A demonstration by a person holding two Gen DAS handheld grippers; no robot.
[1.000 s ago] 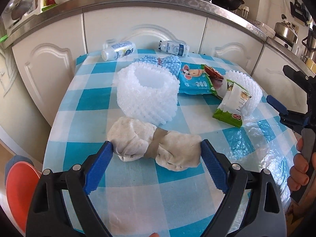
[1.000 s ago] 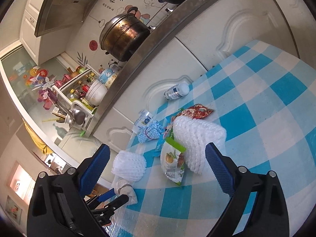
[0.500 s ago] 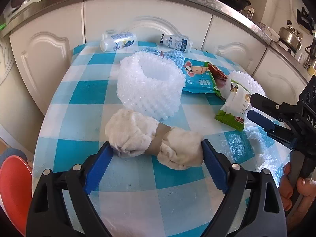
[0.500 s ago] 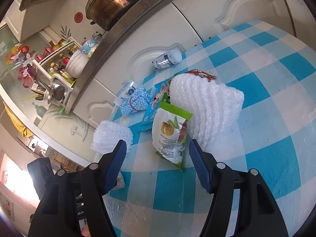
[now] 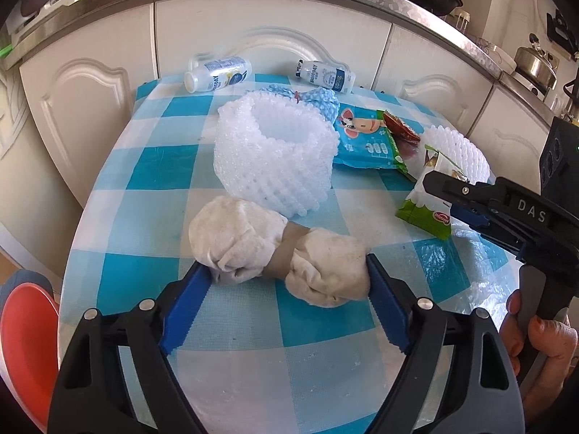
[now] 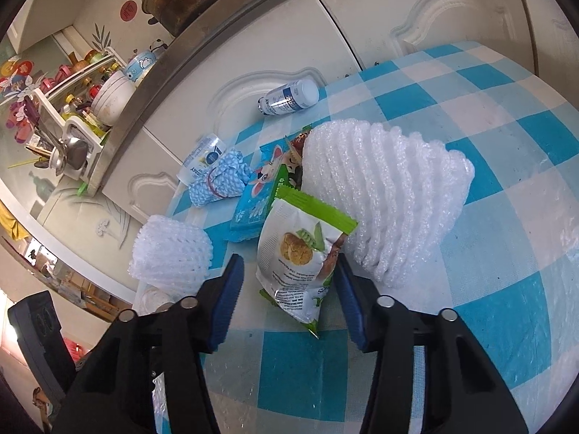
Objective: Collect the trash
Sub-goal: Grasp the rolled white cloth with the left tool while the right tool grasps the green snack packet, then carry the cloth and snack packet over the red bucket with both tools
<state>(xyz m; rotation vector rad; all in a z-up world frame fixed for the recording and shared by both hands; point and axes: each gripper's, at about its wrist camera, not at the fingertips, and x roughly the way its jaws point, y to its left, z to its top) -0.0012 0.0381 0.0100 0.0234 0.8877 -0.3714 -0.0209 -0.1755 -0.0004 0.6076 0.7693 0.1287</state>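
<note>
A crumpled white rag bundle [image 5: 275,249] tied with a brown band lies on the blue-checked table [image 5: 163,159]. My left gripper [image 5: 284,271] is open, its blue pads touching both ends of the bundle. A green-and-white snack packet [image 6: 302,260] leans on a white foam net [image 6: 391,195]; it also shows in the left wrist view [image 5: 427,213]. My right gripper [image 6: 289,271] is open with the packet's lower part between its fingers; it also shows in the left wrist view [image 5: 452,195].
A second white foam net [image 5: 275,152], a blue net bag [image 5: 322,97], a blue wipes packet [image 5: 365,137], a red wrapper [image 5: 400,126] and two small bottles [image 5: 217,72] [image 5: 322,74] lie further back. White cabinets stand behind. A red stool [image 5: 25,343] is at left.
My left gripper moved forward so its pads now bracket the rag bundle. My right gripper swung down and in toward the snack packet and narrowed around it.
</note>
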